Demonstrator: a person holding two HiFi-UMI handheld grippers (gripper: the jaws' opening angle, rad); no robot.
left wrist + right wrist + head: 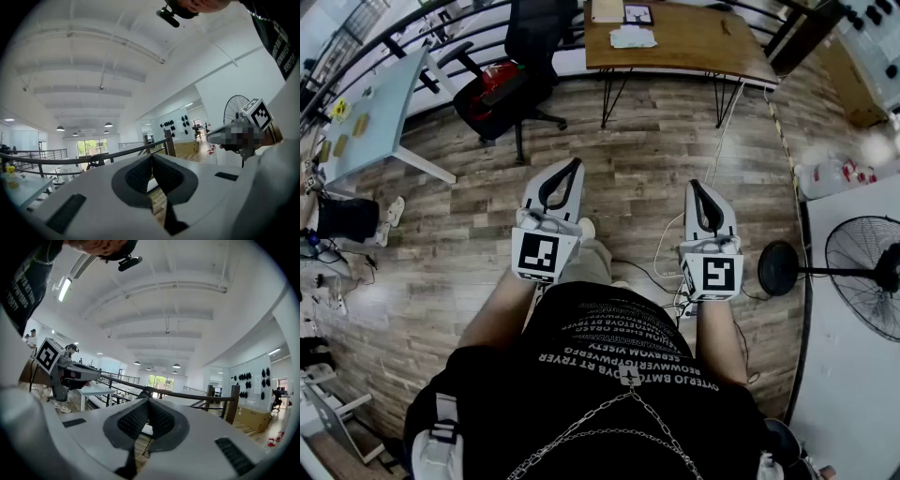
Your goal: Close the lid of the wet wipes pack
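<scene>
Left tongs (573,166) together, right tongs (694,186) together, open wood floor (628,141) ahead, desk edge (675,66) beyond

Far off at the top of the head view, the wet wipes pack (633,37) lies flat on the wooden desk (694,42), near its back edge. It is a pale, whitish-green soft packet, too small here to tell whether the lid is up or down.
</scene>
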